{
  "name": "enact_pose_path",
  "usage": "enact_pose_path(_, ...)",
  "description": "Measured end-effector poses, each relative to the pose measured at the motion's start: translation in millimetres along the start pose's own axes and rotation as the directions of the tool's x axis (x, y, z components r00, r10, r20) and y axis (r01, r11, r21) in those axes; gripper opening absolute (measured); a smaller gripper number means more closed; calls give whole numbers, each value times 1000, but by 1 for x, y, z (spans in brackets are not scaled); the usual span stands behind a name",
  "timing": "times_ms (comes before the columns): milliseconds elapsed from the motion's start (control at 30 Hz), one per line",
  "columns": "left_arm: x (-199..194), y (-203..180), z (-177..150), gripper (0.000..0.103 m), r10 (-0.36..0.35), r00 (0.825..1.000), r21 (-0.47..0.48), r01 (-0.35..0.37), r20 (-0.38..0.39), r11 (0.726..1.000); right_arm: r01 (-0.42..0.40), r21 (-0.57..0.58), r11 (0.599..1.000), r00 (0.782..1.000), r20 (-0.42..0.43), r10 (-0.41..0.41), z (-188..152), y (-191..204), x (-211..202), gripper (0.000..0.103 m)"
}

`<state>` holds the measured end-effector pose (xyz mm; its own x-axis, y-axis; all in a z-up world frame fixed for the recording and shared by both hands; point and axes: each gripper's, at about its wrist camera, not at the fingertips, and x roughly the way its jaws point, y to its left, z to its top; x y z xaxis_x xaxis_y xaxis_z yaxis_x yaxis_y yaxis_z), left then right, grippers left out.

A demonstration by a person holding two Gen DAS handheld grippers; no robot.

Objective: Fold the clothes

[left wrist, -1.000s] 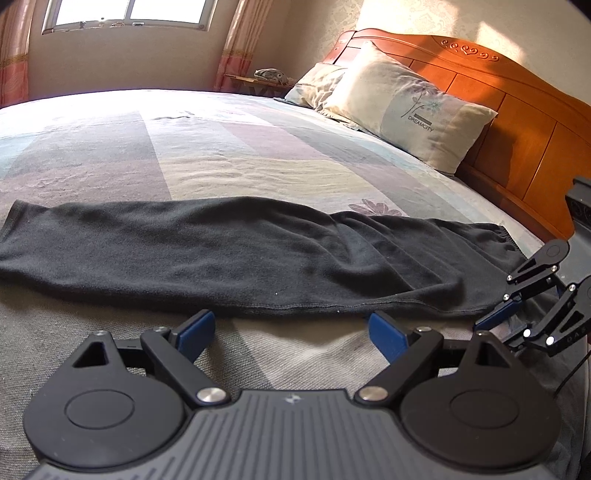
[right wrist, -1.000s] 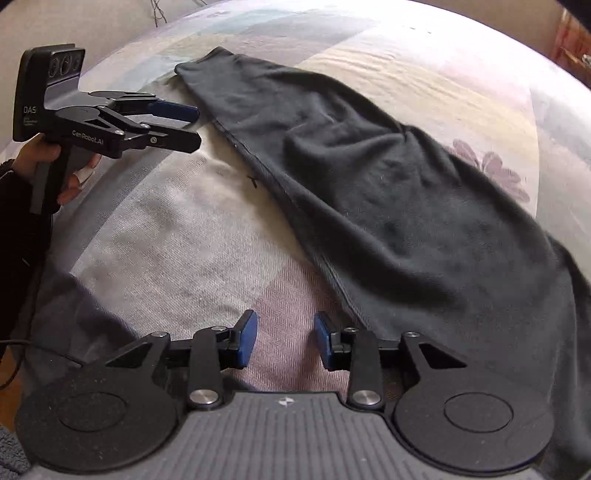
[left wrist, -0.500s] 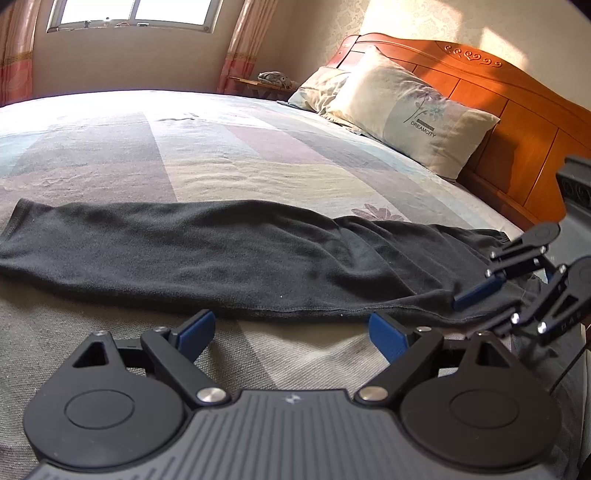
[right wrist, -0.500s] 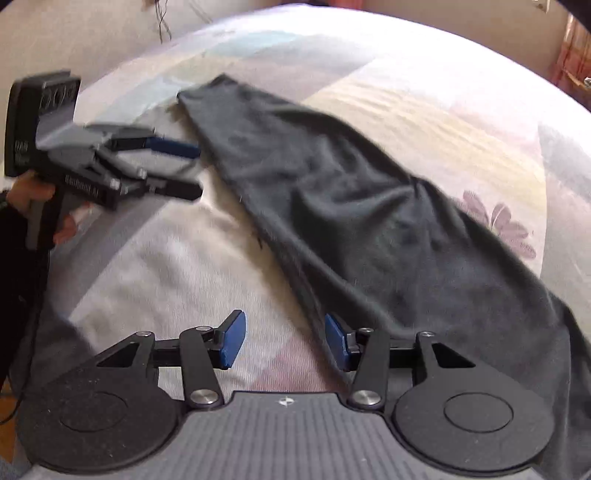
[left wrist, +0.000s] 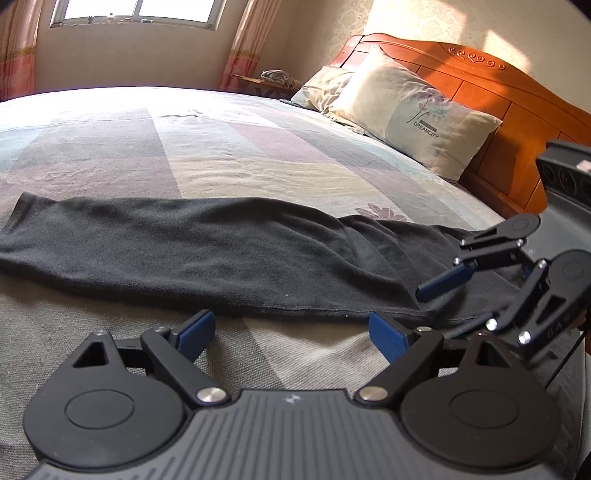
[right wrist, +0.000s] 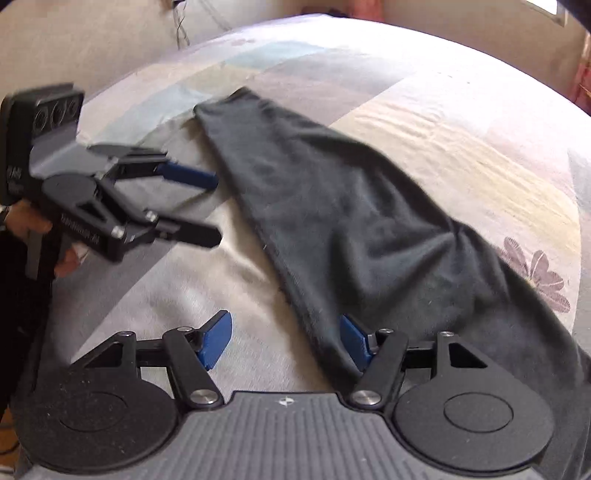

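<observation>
A long black garment [left wrist: 221, 258] lies flat across the patchwork bedspread [left wrist: 240, 158], also seen in the right wrist view as the garment [right wrist: 351, 221]. My left gripper [left wrist: 291, 328] is open just short of the garment's near hem, nothing between its fingers; from the right wrist view the left gripper [right wrist: 210, 206] hovers beside the hem. My right gripper [right wrist: 286, 338] is open, and the hem runs between its fingers, against the right one. In the left wrist view the right gripper [left wrist: 443, 302] sits over the garment's right end.
Two pillows [left wrist: 406, 114] lean on the orange wooden headboard [left wrist: 517, 110] at the far right. A window [left wrist: 136, 11] with curtains and a small bedside stand [left wrist: 266, 81] are behind the bed. A hand [right wrist: 33, 225] holds the left gripper's handle.
The right gripper opened wider and moved forward until the garment's hem came between its fingers. The left gripper drew closer to the hem and stayed open.
</observation>
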<state>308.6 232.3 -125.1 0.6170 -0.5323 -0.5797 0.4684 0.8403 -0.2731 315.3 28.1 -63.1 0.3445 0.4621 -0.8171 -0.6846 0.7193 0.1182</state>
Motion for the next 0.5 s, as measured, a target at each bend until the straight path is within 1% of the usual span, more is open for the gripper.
enact_pose_path(33,0,1,0,91,-1,1000,-2,1,-1,1000,-2,25,1000,1000,-10,2,2,-3,6,70)
enact_pose_path(67,0,1,0,91,-1,1000,-3,1,0,1000,-35,47,998,998,-48,37,0,-3,13,70)
enact_pose_path(100,0,1,0,91,0,1000,-4,0,1,1000,-63,63,996,995,-79,67,-2,-3,19,74)
enact_pose_path(133,-1,1,0,91,1,1000,-4,-1,3,1000,-67,38,997,995,-72,70,-5,3,16,76)
enact_pose_path(200,-2,1,0,91,2,1000,-6,-2,5,1000,-73,-13,997,996,-57,73,-12,14,9,76)
enact_pose_path(233,-1,2,0,91,3,1000,-9,-3,4,1000,-60,-28,998,998,-37,59,-16,16,1,75)
enact_pose_path(300,0,3,1,91,9,1000,-14,-9,1,1000,-39,-14,999,999,-27,39,-26,12,-14,75)
enact_pose_path(367,0,3,3,91,19,1000,-21,-19,-1,1000,17,24,1000,1000,-3,-17,-40,1,-35,75)
enact_pose_path(400,1,3,4,91,24,1000,-24,-25,-2,999,44,47,998,999,19,-44,-49,-6,-47,75)
enact_pose_path(500,1,4,7,91,40,999,-33,-40,-4,999,79,169,982,991,92,-96,-84,-31,-88,78)
